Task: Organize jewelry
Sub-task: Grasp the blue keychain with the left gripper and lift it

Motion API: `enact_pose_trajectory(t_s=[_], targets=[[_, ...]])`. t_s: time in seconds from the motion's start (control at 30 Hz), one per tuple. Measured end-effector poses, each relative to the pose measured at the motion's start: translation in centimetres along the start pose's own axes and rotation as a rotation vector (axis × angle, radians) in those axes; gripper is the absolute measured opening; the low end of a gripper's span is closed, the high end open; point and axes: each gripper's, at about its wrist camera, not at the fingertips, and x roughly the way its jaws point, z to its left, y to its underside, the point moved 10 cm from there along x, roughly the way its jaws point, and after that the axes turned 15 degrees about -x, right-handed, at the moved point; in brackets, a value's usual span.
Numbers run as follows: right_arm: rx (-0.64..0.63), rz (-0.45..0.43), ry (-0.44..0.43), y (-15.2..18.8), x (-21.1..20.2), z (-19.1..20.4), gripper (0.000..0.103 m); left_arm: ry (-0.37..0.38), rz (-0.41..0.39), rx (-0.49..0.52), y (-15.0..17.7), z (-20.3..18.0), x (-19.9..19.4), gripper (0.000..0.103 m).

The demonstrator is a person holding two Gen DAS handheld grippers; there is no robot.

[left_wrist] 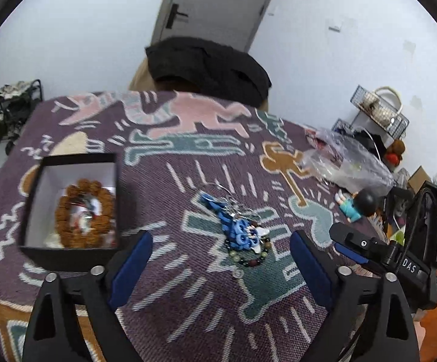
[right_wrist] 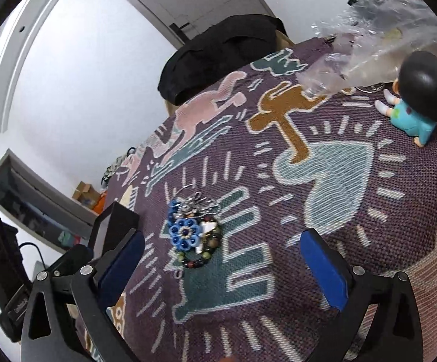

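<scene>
My left claw (left_wrist: 221, 267) is spread wide above the cloth (left_wrist: 164, 310), gripping nothing. The jewelry pile (left_wrist: 242, 235) lies just ahead, between its fingers. The box (left_wrist: 34, 211) with a brown bracelet (left_wrist: 82, 214) sits to its left. My right claw (right_wrist: 221, 267) also gapes, with the pile (right_wrist: 192, 235) ahead-left of it.

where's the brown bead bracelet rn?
In the left wrist view the brown bead bracelet lies inside the open black box on the patterned cloth, left of the blue jewelry pile.
</scene>
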Motion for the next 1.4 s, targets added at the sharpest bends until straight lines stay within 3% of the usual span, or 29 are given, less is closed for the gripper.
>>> enact_pose_trajectory(t_s=[0.17, 0.23, 0.37, 0.6, 0.73, 0.77, 0.8, 0.87, 1.2, 1.4], targets=[[0.029, -0.004, 0.004, -0.1, -0.2, -1.3, 0.102, -0.008, 0.098, -0.017, 1.0, -0.4, 3.3, 0.067], [0.033, -0.006, 0.003, -0.1, -0.2, -1.7, 0.100, -0.012, 0.119, -0.015, 1.3, -0.7, 4.4, 0.067], [0.044, 0.012, -0.006, 0.2, 0.2, -2.4, 0.083, -0.021, 0.152, -0.010, 1.7, -1.3, 6.2, 0.067], [0.054, 0.025, -0.015, 0.5, 0.5, -3.0, 0.080, -0.071, 0.182, 0.007, 1.9, -1.7, 8.7, 0.065], [0.054, 0.027, -0.012, 0.5, 0.5, -3.2, 0.079, -0.124, 0.194, 0.039, 2.5, -1.8, 10.3, 0.056], [0.055, 0.028, -0.013, 0.6, 0.5, -3.2, 0.079, -0.134, 0.201, 0.050, 2.7, -1.7, 10.6, 0.047], [0.055, 0.029, -0.014, 0.6, 0.5, -3.3, 0.079, -0.127, 0.202, 0.050, 2.7, -1.8, 10.7, 0.044], [0.049, 0.031, -0.008, 0.6, 0.5, -3.3, 0.078, -0.133, 0.200, 0.039, 2.6, -1.6, 10.5, 0.030], [0.011, 0.064, -0.019, 1.0, 1.9, -1.5, 0.065, -0.076, 0.157, 0.042, 1.3, -2.1, 6.9, 0.024], [-0.028, 0.092, -0.038, 1.2, 3.1, 0.4, 0.049, -0.028, 0.123, 0.009, 0.1, -1.4, 4.3, 0.023]])
